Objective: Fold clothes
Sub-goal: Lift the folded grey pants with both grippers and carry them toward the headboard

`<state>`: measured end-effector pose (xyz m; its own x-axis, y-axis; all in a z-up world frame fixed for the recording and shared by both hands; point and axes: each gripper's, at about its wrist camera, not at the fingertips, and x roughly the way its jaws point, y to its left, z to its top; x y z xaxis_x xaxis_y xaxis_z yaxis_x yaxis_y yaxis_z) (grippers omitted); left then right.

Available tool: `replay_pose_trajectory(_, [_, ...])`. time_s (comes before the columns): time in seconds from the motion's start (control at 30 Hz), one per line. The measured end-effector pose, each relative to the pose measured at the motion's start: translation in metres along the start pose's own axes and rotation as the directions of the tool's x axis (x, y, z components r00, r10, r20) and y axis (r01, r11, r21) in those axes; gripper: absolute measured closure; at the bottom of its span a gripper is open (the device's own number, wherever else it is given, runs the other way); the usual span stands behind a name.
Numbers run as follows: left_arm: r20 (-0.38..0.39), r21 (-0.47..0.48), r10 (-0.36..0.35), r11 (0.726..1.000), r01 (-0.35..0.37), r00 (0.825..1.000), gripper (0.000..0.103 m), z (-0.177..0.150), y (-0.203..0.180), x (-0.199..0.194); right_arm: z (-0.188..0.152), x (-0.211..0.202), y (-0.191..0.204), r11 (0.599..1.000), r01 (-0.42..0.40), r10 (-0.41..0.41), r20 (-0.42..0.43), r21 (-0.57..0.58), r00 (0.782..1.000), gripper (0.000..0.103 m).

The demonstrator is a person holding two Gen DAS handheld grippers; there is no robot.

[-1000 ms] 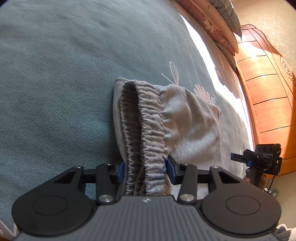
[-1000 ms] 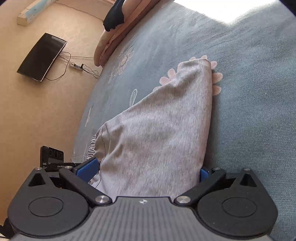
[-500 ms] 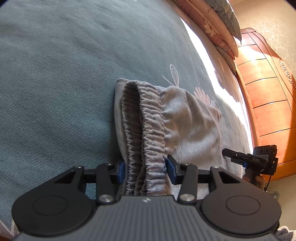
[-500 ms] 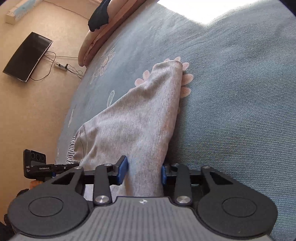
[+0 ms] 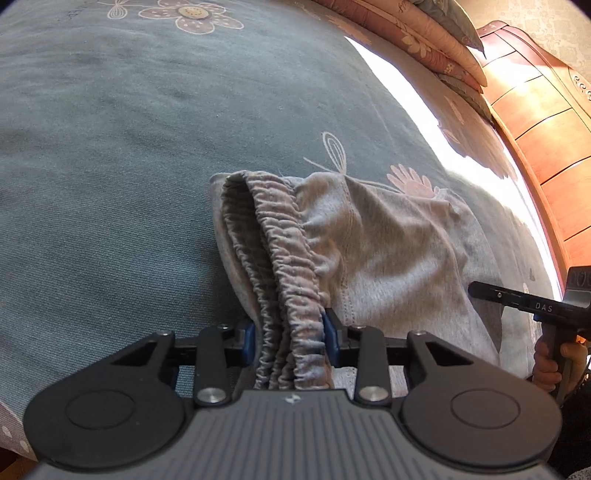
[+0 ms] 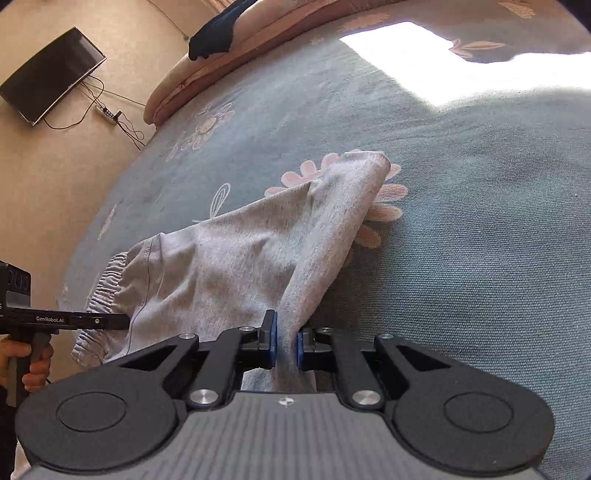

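A pair of grey shorts (image 5: 388, 251) is lying on the teal bedspread (image 5: 110, 184) of a bed, with part of it lifted off the cover by two hand-held grippers. The left gripper (image 5: 288, 338) is pinching the gathered elastic waistband (image 5: 280, 258); its jaws have just been closing further, and the ruffled band is bunched between the blue pads, which are pressing on it from both sides. The right gripper (image 6: 286, 345) is pinching a fold at the leg end of the shorts (image 6: 258, 266); its jaws are pressed almost together, with only a thin ridge of grey cloth squeezed between them. From that grip the fabric is running up in a taut ridge to a corner (image 6: 373, 162) that is resting on a pink flower printed on the bedspread.

In the left wrist view the right gripper is showing at the right edge, with fingers of the person's right hand (image 5: 550, 365) wrapped around its handle. In the right wrist view the left gripper is reaching in from the left edge, held by the person's left hand (image 6: 35, 363).

A bright patch of sunlight (image 6: 443, 66) is falling across the far side of the bed. Patterned pillows (image 5: 424, 40) are stacked against a wooden headboard (image 5: 535, 122). Beyond the foot edge of the bed, a dark flat screen (image 6: 51, 74) is lying on the beige floor with cables and a power strip (image 6: 107, 110) just beside it, and a dark garment (image 6: 214, 29) is lying on the pink mattress edge.
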<state>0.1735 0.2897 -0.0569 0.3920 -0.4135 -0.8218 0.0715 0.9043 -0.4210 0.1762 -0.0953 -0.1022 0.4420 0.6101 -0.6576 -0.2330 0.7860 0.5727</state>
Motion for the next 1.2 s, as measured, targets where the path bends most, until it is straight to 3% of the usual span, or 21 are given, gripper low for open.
replay_pose_trajectory(0.23, [0.075, 0.078, 0.013, 0.997, -0.019, 0.997, 0.073, -0.002, -0.031, -0.019, 0.003, -0.025, 0.031, 0.996, -0.026, 0.031, 0.056, -0.084, 0.998, 0.092])
replay_pose_trajectory(0.47, [0.123, 0.127, -0.052, 0.991, 0.037, 0.991, 0.074, 0.004, -0.064, -0.030, 0.004, -0.054, 0.054, 0.990, -0.033, 0.049, 0.114, -0.139, 0.992, 0.092])
replay_pose_trajectory(0.67, [0.124, 0.199, -0.120, 0.975, 0.094, 0.985, 0.074, 0.019, -0.108, -0.015, 0.003, -0.093, 0.056, 0.986, 0.018, 0.016, 0.200, -0.166, 0.980, 0.091])
replay_pose_trajectory(0.9, [0.074, 0.303, -0.230, 0.932, 0.198, 0.970, 0.074, 0.045, -0.178, 0.027, -0.004, -0.155, 0.025, 0.985, 0.129, -0.088, 0.312, -0.112, 0.946, 0.091])
replay_pose_trajectory(1.2, [-0.036, 0.417, -0.343, 0.848, 0.326, 0.939, 0.075, 0.070, -0.293, 0.107, -0.012, -0.221, -0.038, 0.972, 0.233, -0.219, 0.427, 0.020, 0.877, 0.090])
